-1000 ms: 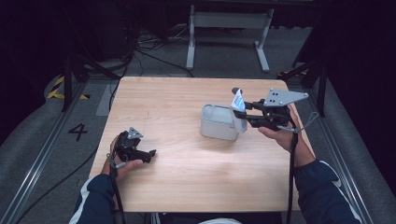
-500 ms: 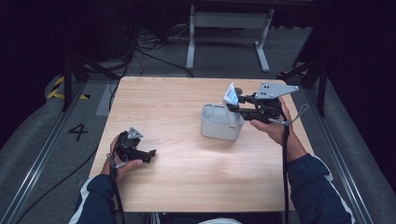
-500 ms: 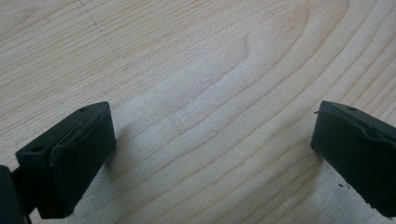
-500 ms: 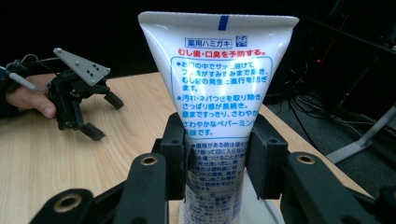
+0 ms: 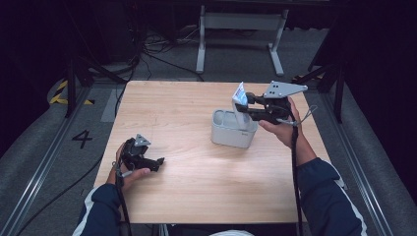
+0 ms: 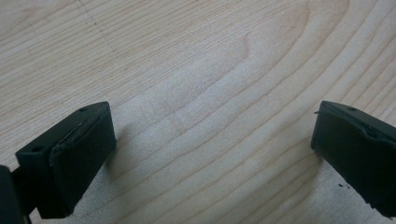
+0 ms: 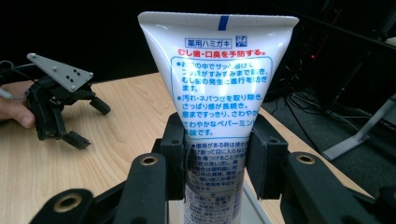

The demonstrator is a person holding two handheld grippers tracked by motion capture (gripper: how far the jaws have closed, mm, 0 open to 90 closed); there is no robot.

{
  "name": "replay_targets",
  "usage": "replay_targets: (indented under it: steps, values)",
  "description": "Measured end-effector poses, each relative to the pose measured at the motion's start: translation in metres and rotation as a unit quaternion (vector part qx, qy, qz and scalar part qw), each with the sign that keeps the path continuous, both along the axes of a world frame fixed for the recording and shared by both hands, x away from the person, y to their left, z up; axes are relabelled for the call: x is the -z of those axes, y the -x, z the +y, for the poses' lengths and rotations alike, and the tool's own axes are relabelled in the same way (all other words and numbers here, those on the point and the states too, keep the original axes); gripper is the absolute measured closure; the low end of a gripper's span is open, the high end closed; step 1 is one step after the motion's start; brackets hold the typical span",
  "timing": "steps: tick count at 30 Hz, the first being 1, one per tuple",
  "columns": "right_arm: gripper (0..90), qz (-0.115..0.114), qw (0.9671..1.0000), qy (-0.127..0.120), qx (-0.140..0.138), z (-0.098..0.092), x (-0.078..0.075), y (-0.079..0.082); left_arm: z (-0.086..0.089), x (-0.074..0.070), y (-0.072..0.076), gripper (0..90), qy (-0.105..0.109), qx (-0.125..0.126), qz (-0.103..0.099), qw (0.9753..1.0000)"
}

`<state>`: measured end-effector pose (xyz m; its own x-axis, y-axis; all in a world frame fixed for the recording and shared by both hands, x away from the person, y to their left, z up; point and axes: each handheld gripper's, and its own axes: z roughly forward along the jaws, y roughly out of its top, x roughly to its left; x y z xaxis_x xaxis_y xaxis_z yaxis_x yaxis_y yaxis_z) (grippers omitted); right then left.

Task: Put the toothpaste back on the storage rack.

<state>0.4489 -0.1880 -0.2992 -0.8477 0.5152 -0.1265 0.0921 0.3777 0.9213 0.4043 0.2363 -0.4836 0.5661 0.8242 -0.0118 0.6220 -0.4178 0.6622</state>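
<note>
**Tube held upright over the grey holder**

My right gripper [image 5: 244,109] is clamped on the toothpaste tube [image 5: 240,101] — in the right gripper view the two black jaws press against either side of the white tube [image 7: 217,93], which stands upright with its flat crimped end at the top and blue and red print facing the camera. From the high view I see the tube's lower end sitting in or just above the back corner of the grey holder [image 5: 232,135], which stands on the wooden table [image 5: 196,196] right of centre; I cannot tell whether the tube touches the holder's bottom.

My left gripper [image 5: 156,161] rests low on the near left part of the table, well apart from the holder. Its jaws stand wide apart with bare wood between them in the left gripper view [image 6: 210,154] — holding nothing. The right gripper view also catches it farther off [image 7: 91,121], a hand behind it.
</note>
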Motion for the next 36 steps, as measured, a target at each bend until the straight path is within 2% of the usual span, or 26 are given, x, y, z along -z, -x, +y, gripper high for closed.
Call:
replay_targets:
  steps: [23,36]
  values:
    - [64.3,0.017,0.9997,0.007,0.014,0.014,0.012,-0.025,0.0,0.0,0.0,0.2,0.0,0.0,0.001,1.0]
    - [64.2,0.026,0.9994,0.008,0.021,0.014,0.021,-0.033,0.0,0.0,0.0,0.2,0.0,0.0,0.0,1.0]
